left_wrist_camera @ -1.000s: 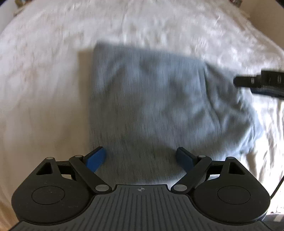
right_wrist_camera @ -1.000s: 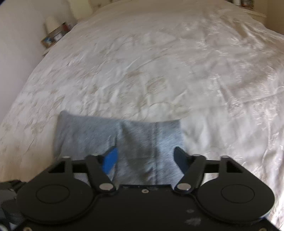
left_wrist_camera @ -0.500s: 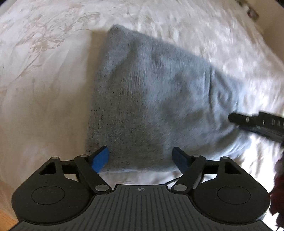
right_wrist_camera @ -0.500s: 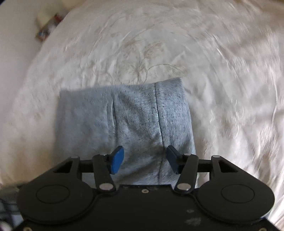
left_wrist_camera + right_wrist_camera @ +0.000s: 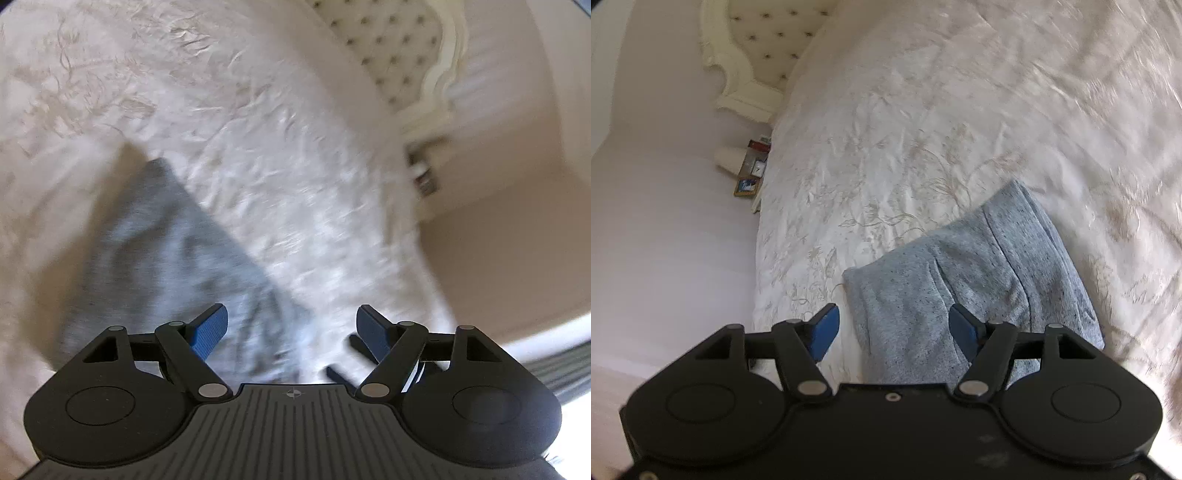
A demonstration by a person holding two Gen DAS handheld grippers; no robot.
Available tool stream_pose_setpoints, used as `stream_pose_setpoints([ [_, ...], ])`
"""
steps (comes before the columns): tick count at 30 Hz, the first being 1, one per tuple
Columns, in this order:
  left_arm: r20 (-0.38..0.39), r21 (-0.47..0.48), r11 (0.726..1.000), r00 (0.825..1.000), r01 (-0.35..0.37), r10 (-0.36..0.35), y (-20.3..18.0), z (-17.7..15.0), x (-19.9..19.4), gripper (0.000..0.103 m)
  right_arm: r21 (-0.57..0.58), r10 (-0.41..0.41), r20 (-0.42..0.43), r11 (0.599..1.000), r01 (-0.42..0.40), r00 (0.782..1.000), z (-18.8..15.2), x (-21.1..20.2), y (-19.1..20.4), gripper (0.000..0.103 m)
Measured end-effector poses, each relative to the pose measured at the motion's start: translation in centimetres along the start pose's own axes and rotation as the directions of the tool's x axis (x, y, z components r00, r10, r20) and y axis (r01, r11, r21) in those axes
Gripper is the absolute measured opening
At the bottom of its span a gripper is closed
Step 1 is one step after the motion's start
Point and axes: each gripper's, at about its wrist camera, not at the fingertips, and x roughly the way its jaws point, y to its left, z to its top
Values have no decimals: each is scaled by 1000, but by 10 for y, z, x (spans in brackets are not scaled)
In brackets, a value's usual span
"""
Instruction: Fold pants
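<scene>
The grey pants [image 5: 964,280] lie folded into a compact rectangle on the white bedspread [image 5: 923,129]. In the left wrist view the pants [image 5: 166,251] are blurred and sit at the lower left. My left gripper [image 5: 291,328] is open and empty, held above the pants' near right edge. My right gripper [image 5: 892,328] is open and empty, held above the near left edge of the pants. Neither gripper touches the cloth. Black parts of the right gripper [image 5: 354,354] show between the left gripper's fingers.
A cream tufted headboard [image 5: 753,55] stands at the bed's far end, also in the left wrist view [image 5: 399,48]. A bedside table with a lamp and small items [image 5: 746,170] stands by the wall. The bed edge drops off at left [image 5: 757,258].
Both grippers have pulled back and swung away from the folded pants. The left view has turned right toward the headboard; the right view has turned left. Both stay open, and the right has opened wider.
</scene>
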Motion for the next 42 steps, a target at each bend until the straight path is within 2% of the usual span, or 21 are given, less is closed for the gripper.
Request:
stream_pose_setpoints([
  [2, 21, -30, 999, 1000, 23, -23, -2, 2, -3, 75, -22, 2, 1, 1000, -2, 1000, -2, -2, 3, 77],
  [9, 49, -84, 994, 997, 67, -63, -1, 3, -11, 75, -53, -8, -19, 999, 7, 1000, -11, -4, -3, 77],
  [15, 60, -69, 996, 997, 59, -54, -4, 3, -13, 75, -108, -46, -35, 993, 42, 998, -16, -3, -5, 77],
  [19, 65, -35, 999, 998, 24, -22, -7, 0, -13, 75, -135, -72, -48, 989, 65, 996, -17, 1, -8, 77],
  [28, 44, 19, 993, 993, -112, 111, 1, -2, -5, 75, -187, -144, -55, 974, 131, 988, -19, 9, -15, 81],
  [29, 46, 37, 988, 988, -150, 148, 0, -2, -4, 75, -196, -159, -53, 970, 146, 986, -19, 10, -16, 81],
  [31, 51, 114, 960, 967, -254, 250, -3, -2, 1, 75, -223, -188, -46, 959, 174, 981, -18, 12, -17, 81],
  [33, 62, 209, 908, 931, -364, 359, -7, -4, 9, 75, -250, -207, -47, 950, 189, 977, -17, 14, -18, 82],
  [35, 75, 289, 842, 888, -455, 454, -11, -7, 17, 75, -285, -231, -47, 935, 209, 972, -17, 18, -17, 84],
  [37, 82, 344, 792, 856, -505, 511, -11, -10, 25, 75, -317, -250, -47, 922, 223, 967, -17, 22, -17, 85],
  [39, 81, 374, 756, 831, -537, 550, -10, -12, 33, 75, -335, -264, -54, 913, 232, 963, -16, 26, -17, 85],
  [42, 61, 385, 738, 813, -555, 579, -6, -12, 42, 75, -337, -279, -56, 909, 245, 959, -15, 30, -20, 85],
])
